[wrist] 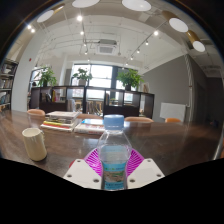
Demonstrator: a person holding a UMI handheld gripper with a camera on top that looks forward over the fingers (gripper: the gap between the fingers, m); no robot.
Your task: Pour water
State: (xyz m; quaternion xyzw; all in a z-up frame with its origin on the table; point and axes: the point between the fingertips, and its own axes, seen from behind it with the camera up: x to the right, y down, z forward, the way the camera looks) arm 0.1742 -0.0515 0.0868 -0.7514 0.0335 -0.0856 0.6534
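Bottle (114,150), one, between fingers (97,163); one cup (35,143).

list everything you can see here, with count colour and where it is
water bottle: 1, clear with blue cap and blue label, between the fingers
cup: 1, pale beige, on the table left of the bottle
books: a small stack, mixed colours, farther back on the table
table: 1, dark brown wood, under everything
potted plants: about 3, green, by the far windows
chairs: several, dark, beyond the table
gripper: 1, white fingers with magenta pads, either side of the bottle; grip cannot be told
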